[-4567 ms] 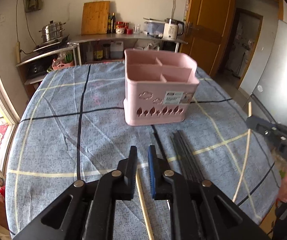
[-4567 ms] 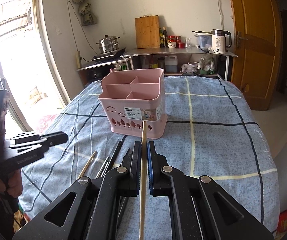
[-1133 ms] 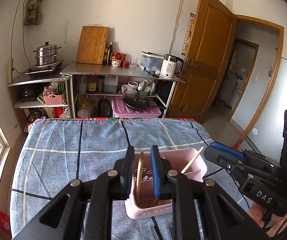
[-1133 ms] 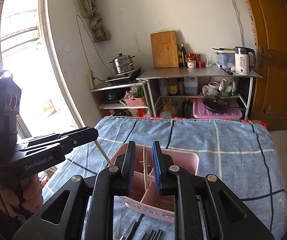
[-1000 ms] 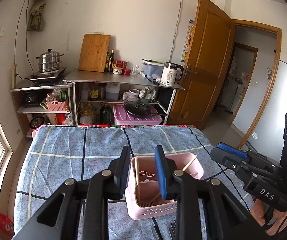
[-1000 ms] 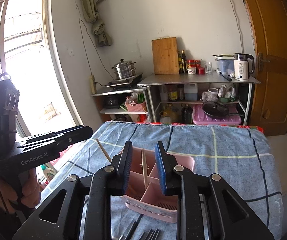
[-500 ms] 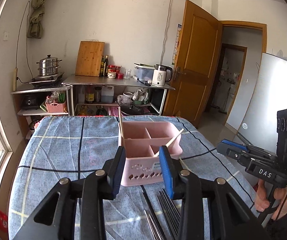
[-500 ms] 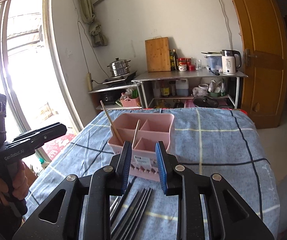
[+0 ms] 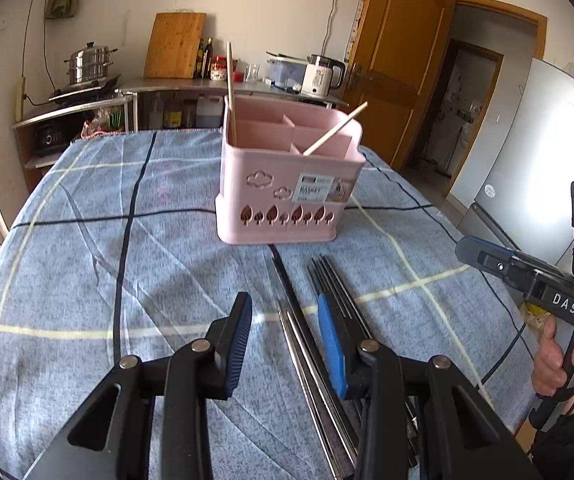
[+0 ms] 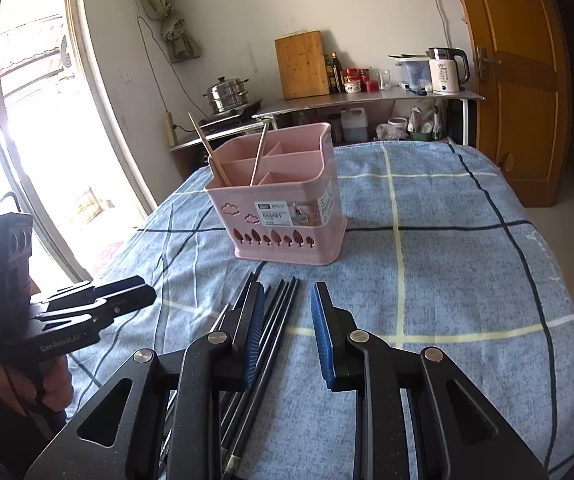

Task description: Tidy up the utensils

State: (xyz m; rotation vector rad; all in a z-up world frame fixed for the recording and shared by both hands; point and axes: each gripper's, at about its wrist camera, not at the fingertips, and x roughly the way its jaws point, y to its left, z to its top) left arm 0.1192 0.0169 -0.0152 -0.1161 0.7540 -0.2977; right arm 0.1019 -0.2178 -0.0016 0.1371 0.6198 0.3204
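Both wooden chopsticks now stand in the pink basket; left tool and right tool, part-open and empty, have dropped toward the dark chopsticks mid-bench.

The left gripper is open above the blue checked cloth; dark chopsticks lie under it; the pink basket behind holds two wooden chopsticks; the right gripper is at the right edge.
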